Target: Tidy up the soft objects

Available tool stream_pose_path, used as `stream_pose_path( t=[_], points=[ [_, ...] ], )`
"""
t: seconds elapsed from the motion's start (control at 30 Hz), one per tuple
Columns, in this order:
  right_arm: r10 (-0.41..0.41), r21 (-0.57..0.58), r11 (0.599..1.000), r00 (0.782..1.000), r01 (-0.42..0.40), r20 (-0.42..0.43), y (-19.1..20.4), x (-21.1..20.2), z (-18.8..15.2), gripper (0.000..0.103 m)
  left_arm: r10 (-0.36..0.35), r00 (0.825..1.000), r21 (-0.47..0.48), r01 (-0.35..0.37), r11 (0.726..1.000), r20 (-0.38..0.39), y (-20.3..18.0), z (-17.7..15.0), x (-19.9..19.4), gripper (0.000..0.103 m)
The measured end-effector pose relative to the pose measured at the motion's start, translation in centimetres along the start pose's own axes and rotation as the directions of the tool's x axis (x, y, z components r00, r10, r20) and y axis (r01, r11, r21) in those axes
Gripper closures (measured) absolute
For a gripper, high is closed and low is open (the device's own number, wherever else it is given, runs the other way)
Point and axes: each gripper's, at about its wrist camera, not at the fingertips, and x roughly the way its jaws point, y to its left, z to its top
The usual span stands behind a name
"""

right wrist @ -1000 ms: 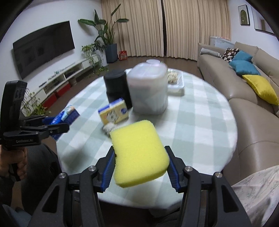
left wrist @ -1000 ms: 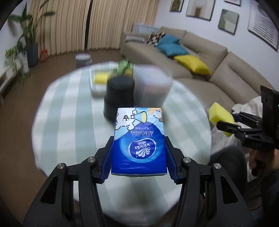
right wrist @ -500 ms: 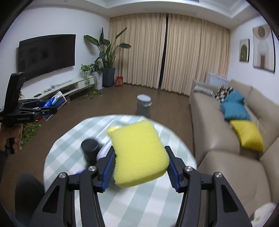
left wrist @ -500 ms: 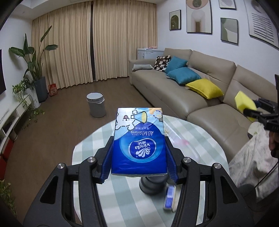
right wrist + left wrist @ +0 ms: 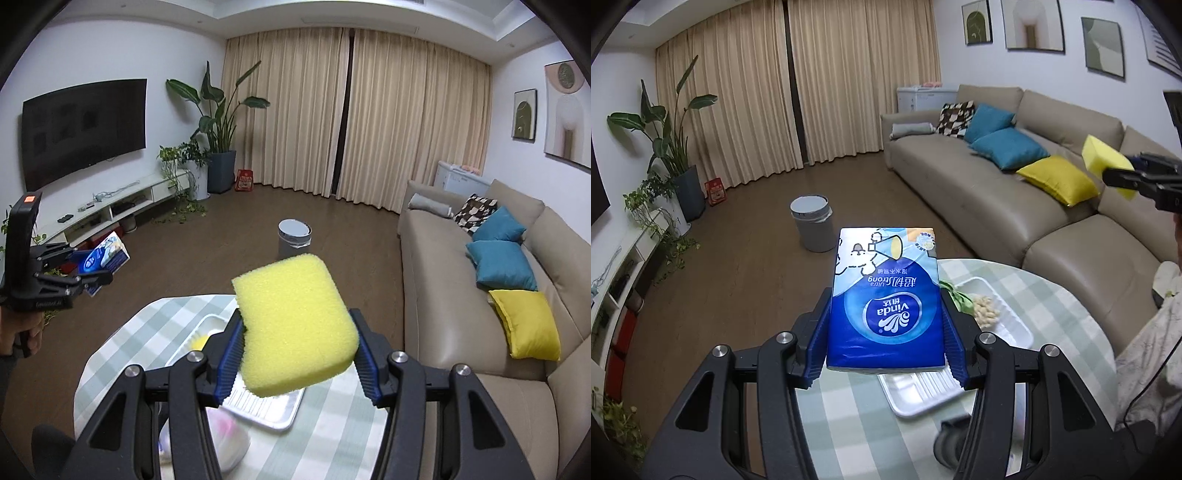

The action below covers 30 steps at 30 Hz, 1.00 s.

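While I hold both above the bench (image 5: 849, 413), my left hand-held gripper (image 5: 884, 332) clamps one tissue pack (image 5: 884, 314) and my right hand-held gripper (image 5: 297, 354) clamps one yellow sponge (image 5: 295, 325).

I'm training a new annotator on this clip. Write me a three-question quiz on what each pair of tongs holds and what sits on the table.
1. True or false: the left tongs are shut on a yellow sponge.
2. What colour are the two plain cushions nearest the checked one on the sofa?
3. On the checked tablecloth, the white tray holds: A) pale bits of food and greens, B) a phone, C) nothing.

Key
1. False: they grip the blue Vinda tissue pack; the right tongs grip the yellow sponge.
2. Blue.
3. A.
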Motion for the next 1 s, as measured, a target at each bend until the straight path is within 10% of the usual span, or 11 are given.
stream_pose_path(
  t=[0.53, 1.0],
  points=[
    [0.106, -0.008, 0.994, 0.982, -0.109, -0.155, -0.5, 15.7, -0.4, 0.046, -0.052, 0.987, -0.011, 0.051, 0.999, -0.155, 0.2, -3.1, 13.5, 0.053],
    [0.221, -0.089, 0.956, 0.890, -0.278, -0.398, 2.6, 23.8, -10.6, 0.046, -0.081, 0.952, 0.048, 0.100, 0.994, -0.295, -2.7, -8.8, 19.4, 0.053]
  ],
)
